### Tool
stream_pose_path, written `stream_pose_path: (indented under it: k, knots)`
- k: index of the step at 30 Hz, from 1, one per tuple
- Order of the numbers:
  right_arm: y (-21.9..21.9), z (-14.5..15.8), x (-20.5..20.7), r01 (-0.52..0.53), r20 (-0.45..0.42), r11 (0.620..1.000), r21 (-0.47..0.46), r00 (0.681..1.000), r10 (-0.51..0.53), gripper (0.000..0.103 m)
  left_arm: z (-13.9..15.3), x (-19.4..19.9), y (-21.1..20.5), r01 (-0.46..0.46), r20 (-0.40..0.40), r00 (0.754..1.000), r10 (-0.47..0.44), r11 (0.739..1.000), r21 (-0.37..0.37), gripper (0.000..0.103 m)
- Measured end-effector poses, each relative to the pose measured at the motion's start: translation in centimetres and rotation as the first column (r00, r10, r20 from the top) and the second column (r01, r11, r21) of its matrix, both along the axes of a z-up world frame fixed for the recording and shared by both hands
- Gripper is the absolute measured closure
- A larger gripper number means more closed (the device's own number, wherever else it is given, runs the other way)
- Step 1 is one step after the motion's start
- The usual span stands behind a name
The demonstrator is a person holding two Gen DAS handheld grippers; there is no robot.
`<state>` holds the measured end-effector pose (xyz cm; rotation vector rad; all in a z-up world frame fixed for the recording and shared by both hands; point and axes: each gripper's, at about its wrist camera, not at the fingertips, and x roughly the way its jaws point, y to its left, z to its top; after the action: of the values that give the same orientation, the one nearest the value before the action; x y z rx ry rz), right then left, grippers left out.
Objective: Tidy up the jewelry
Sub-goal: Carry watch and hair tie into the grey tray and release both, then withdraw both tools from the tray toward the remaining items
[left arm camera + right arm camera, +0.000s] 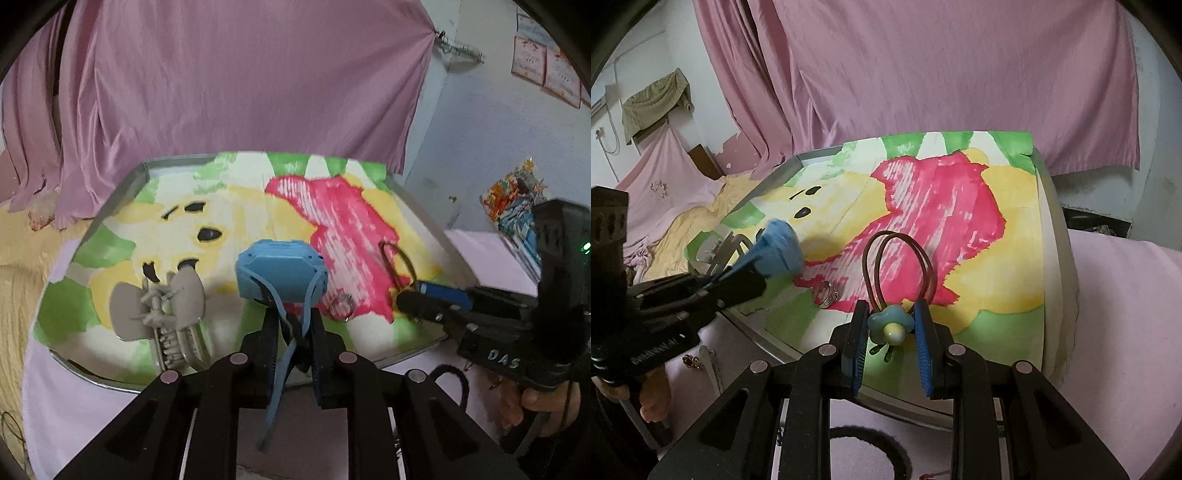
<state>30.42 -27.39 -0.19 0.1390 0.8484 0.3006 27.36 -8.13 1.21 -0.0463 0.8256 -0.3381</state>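
- Blue rubbery watch (281, 272) is pinched by its strap in the left hand-held gripper (291, 325), jaws closed on the band, the watch body held up over the near half of the tray (138, 173), strap tail dangling down between the fingers.
- Right hand-held gripper (891, 325) has its jaws around the flower charm of the brown hair tie (895, 269); there's a sliver of gap on each side, so I'd call it not quite clamped. The loop lies flat on the painted paper lining the tray.
- If I were doing this bit: lower the watch till the body touches the paper before letting go, otherwise that floppy strap will swing and drag it.
- Keep it off the silver ring (341, 305) sitting just beside the watch, and off the grey hair claw (162, 306) to the left.
- Watch out, both tools are crowding the same near edge.
- More bits (a black band, something small and coppery) sit on the pink sheet outside the tray, so I'd guess it's midway.
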Motion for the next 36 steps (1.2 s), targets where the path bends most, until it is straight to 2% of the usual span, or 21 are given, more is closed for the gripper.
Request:
stream_pose_path:
  k: [8,10,11,13,14,15,17,18,19,21,25,27,34,36]
  knots:
    - [0.0,0.1,-0.4,0.005,0.013,1.0,-0.01,1.0,-0.005,0.079,0.1,-0.5,0.5,-0.007,0.02,1.0,0.007,0.999,-0.04,0.074]
    - [-0.3,0.4,-0.8,0.011,0.03,1.0,-0.008,0.999,-0.011,0.076,0.4,-0.8,0.7,-0.011,0.041,0.999,0.013,0.999,-0.053,0.074]
    - [-0.4,0.6,-1.1,0.017,0.042,1.0,-0.007,0.999,-0.017,0.069,0.6,-1.0,0.8,-0.013,0.056,0.998,0.016,0.998,-0.056,0.073]
    - [-0.5,1.0,-1.4,0.025,0.071,1.0,-0.008,0.997,-0.025,0.063,1.0,-1.4,1.0,-0.021,0.086,0.996,0.026,0.998,-0.061,0.068]
    - [-0.6,1.3,-1.7,0.035,0.094,0.999,-0.012,0.995,-0.034,0.059,1.2,-1.6,1.2,-0.024,0.103,0.994,0.031,0.997,-0.068,0.058]
    - [-0.7,1.6,-1.9,0.045,0.115,0.999,-0.013,0.992,-0.043,0.054,1.5,-2.1,1.5,-0.032,0.129,0.991,0.042,0.996,-0.082,0.041]
    - [-1.1,2.3,-2.5,0.064,0.156,0.998,-0.007,0.986,-0.062,0.05,2.1,-2.7,2.0,-0.046,0.172,0.983,0.065,0.992,-0.114,0.031]
    - [-1.3,2.5,-2.7,0.072,0.17,0.997,-0.003,0.983,-0.07,0.047,2.3,-3.0,2.2,-0.05,0.194,0.978,0.073,0.991,-0.125,0.031]
    - [-1.5,2.9,-3.1,0.087,0.195,0.996,0.005,0.977,-0.086,0.044,2.5,-3.3,2.4,-0.05,0.209,0.975,0.076,0.991,-0.127,0.03]
    - [-1.8,3.4,-3.8,0.108,0.233,0.994,0.017,0.966,-0.109,0.031,2.7,-3.7,2.6,-0.061,0.23,0.969,0.09,0.99,-0.13,0.024]
    - [-2.3,4.4,-5.5,0.114,0.311,0.992,0.059,0.942,-0.127,0.027,3.1,-5.2,3.1,-0.086,0.296,0.947,0.125,0.986,-0.143,0.013]
    - [-2.3,4.8,-6.4,0.121,0.349,0.991,0.058,0.928,-0.134,0.021,3.4,-6.1,3.3,-0.108,0.34,0.928,0.154,0.983,-0.148,0.007]
    - [-2.2,6.1,-9.9,0.136,0.478,0.988,0.079,0.864,-0.157,0.012,4.2,-9.3,3.9,-0.129,0.438,0.877,0.198,0.975,-0.182,0.001]
    - [-2.1,6.6,-11.0,0.144,0.517,0.986,0.082,0.84,-0.165,0.002,4.5,-10.1,4.0,-0.13,0.459,0.865,0.203,0.974,-0.185,0.001]
